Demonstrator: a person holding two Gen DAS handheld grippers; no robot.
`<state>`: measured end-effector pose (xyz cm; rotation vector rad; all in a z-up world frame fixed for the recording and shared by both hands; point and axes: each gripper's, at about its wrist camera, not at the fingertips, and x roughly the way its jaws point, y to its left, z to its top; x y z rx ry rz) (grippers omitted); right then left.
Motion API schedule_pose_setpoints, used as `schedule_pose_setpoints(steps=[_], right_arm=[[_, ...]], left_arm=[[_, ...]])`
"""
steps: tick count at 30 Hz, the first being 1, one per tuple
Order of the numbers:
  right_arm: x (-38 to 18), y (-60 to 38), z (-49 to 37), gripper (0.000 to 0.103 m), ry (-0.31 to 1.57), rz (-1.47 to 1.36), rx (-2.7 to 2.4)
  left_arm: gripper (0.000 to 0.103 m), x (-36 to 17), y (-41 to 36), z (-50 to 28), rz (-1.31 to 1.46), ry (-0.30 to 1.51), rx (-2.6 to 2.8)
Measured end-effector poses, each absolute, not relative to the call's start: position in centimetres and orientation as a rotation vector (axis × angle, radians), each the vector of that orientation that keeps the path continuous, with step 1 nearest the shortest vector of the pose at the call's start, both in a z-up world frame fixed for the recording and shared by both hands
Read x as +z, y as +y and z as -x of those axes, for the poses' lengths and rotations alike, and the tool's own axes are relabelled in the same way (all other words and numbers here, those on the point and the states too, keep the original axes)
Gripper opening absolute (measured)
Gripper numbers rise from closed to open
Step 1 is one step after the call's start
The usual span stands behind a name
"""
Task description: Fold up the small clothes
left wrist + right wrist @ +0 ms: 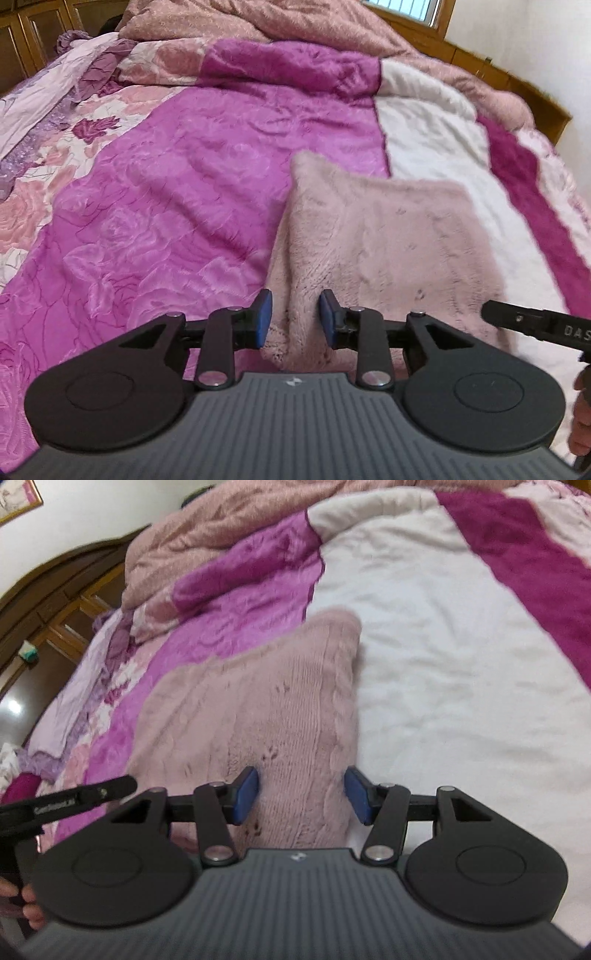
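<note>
Pink knit sweater (pixel 384 236) lies folded at twelve o'clock of our left gripper (pixel 295 319) and right gripper (pixel 301 795); both gape, holding nothing; we judge only tidying remains.

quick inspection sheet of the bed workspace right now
surface: bed blanket, magenta and white panels, wrinkled
job's things: pink knit garment, folded, flat on blanket
clutter: rumpled pink quilt and lilac cloth at far end
grippers: left tool open, garment edge between the pads; right tool open over garment
cables: nothing seen
surroundings: wooden cabinets, window
</note>
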<state>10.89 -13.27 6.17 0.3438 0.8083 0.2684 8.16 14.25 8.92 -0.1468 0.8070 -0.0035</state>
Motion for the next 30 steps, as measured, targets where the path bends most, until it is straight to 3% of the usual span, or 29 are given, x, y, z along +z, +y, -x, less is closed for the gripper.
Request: schedule_pose_setpoints(steps=[4,13,21,25,30], right_arm=[[5.7,-12.1,-10.2,0.058,0.779,-0.264,0.276],[5.5,-13.9,-10.6,0.061,0.801,-0.378,0.285],[5.7,-14.9,-10.2,0.061,0.785,-0.461,0.277],[5.4,-15.1,-10.2,0.069,0.779,-0.475,0.256],[5.3,-15.4,-10.5,0.069,0.781,-0.504,0.265]], left_arm=[[0.043,7.8,14.4,-8.6,0.08,0.826,0.034],[0.044,9.1,14.5,-8.8,0.115,0.835,0.024],[0.059,10.5,14.0,-8.8,0.199,0.804,0.006],[0.073,10.2,13.9,-9.2,0.227,0.816,0.023],[0.073,10.0,14.6,-9.7,0.306,0.819,0.006]])
